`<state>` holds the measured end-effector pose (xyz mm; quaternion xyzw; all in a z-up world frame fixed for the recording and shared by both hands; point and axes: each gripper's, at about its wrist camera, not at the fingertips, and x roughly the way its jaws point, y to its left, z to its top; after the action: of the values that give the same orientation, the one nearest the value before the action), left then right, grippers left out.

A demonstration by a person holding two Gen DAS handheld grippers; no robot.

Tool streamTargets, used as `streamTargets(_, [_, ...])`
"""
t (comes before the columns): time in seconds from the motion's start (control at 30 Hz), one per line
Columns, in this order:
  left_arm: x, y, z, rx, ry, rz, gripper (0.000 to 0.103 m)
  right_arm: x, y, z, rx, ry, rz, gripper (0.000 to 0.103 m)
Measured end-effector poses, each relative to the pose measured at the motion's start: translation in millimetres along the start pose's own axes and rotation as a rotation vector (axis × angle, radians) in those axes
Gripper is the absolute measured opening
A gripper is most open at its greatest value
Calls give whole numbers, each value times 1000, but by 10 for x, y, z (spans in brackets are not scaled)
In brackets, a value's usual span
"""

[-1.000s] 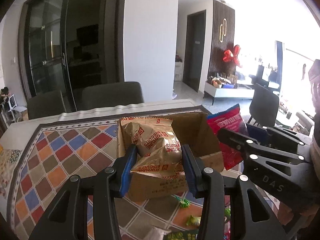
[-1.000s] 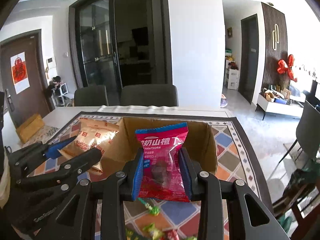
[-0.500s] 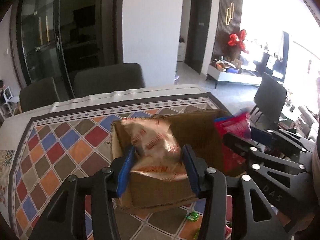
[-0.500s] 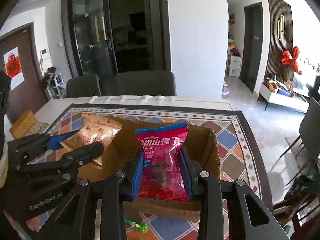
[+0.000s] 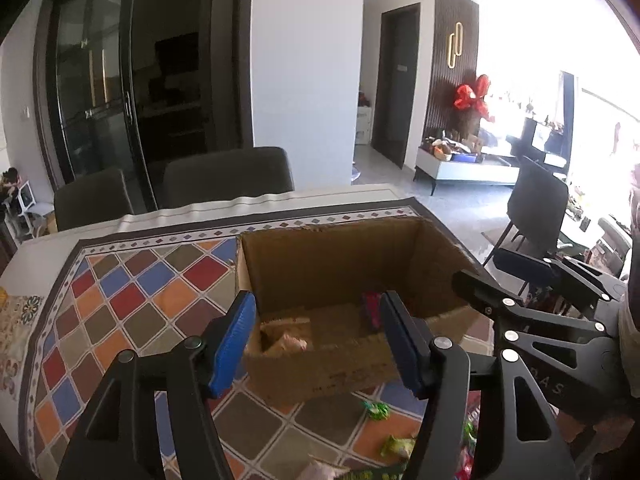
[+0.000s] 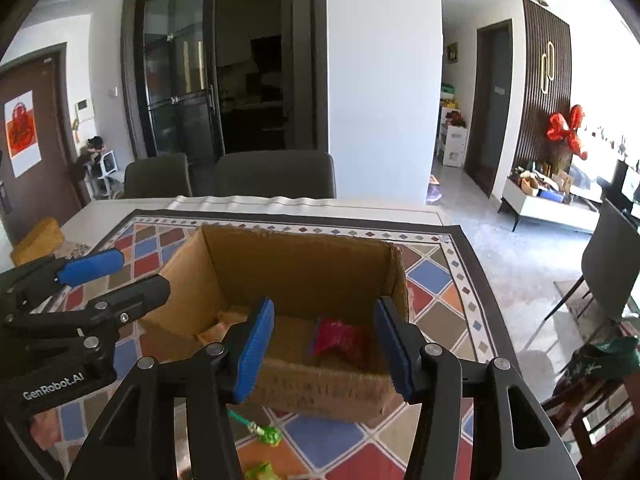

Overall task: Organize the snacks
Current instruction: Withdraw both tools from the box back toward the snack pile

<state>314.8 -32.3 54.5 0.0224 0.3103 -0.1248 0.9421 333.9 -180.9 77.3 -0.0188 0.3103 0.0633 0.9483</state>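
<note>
An open cardboard box [image 5: 320,256] [image 6: 296,264] stands on the patterned tablecloth. A gold biscuit packet [image 5: 286,340] [image 6: 218,326] lies on its floor at the left, a red snack packet [image 6: 336,338] [image 5: 371,312] at the right. My left gripper [image 5: 316,344] hangs above the box's near wall, jaws opening, nothing between them. Over the same wall my right gripper [image 6: 322,346] has its jaws opening too, with nothing in them. Each gripper shows from the side in the other's view.
Small green and red wrapped candies [image 5: 376,410] [image 6: 266,434] lie on the tablecloth [image 5: 132,292] in front of the box. Two dark chairs [image 6: 276,174] stand behind the table. At the right the table edge drops to the floor, with another chair [image 5: 536,208].
Both grippers opened. The gold packet dropped from the left one and the red packet from the right one; both now lie inside the box.
</note>
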Motion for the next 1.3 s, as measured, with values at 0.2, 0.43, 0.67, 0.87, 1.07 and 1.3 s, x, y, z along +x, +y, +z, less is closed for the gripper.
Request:
streamTargets(0.2, [-296,-156,-211,26,-33,-19,67,-294,41,-175,-14,-23,24,53])
streamTargets(0.43, [-517,-298,-530,31,-33,-31,69,-603,56,-443,-29,-49,13,53])
streamTargets(0.67, [-705,-439,-920,31,-16,-52,69,-806,30,-772,-13,-41,33,53])
streamTargets(0.87, [-797,-558,-1210,40,-3,-63,69,-907,-5,-1098,5,-15,38,53])
streamTargets(1.07, [-823,-654,-1499,57,22,-67,69,-981,5,-1420,2,9,27,61])
streamTargets(1.3, [-741,-709,-1865,32,65,-53,69,-1005,-68,-1754,41,43,-1,62])
